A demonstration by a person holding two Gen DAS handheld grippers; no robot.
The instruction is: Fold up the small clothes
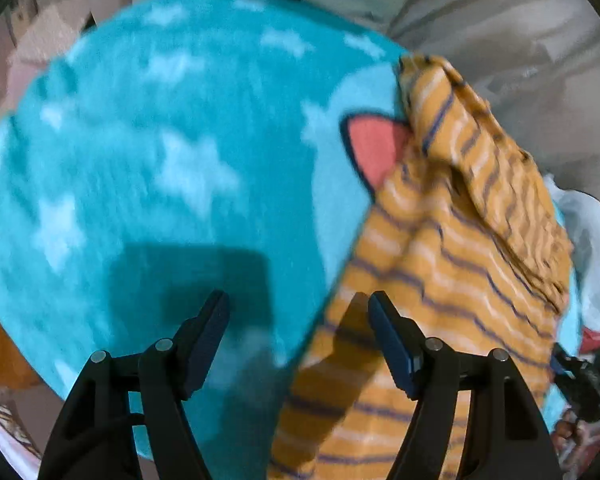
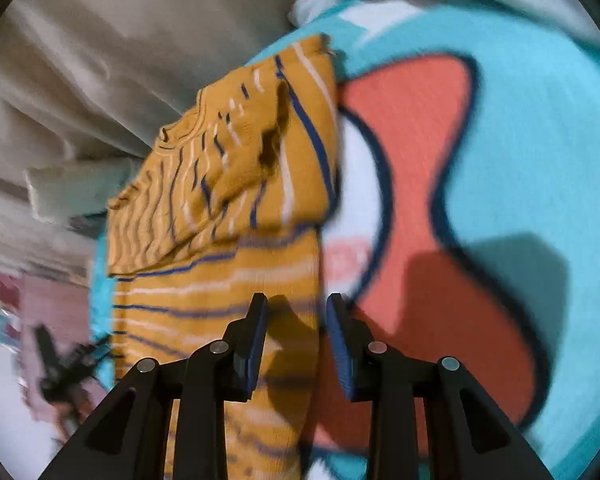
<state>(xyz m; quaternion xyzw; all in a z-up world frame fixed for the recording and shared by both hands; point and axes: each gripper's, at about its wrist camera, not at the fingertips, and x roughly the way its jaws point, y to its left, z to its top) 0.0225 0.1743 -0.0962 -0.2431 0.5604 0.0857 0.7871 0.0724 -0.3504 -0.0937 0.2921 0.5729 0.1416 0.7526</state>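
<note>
A small mustard-yellow garment with blue and white stripes [image 1: 452, 240] lies partly folded on a turquoise rug [image 1: 160, 152], its upper part doubled over. My left gripper [image 1: 298, 308] is open and empty, hovering over the garment's left edge. In the right wrist view the same garment [image 2: 220, 200] lies left of centre on the rug [image 2: 540, 140]. My right gripper [image 2: 296, 308] is open with a narrower gap, empty, above the garment's right edge.
The rug bears a coral and white cartoon figure with dark outline [image 2: 420, 160]. Beige bedding [image 2: 80, 60] lies beyond the rug. A white cloth [image 1: 592, 240] sits past the garment. The other gripper shows blurred at the rug's edge [image 1: 580, 380].
</note>
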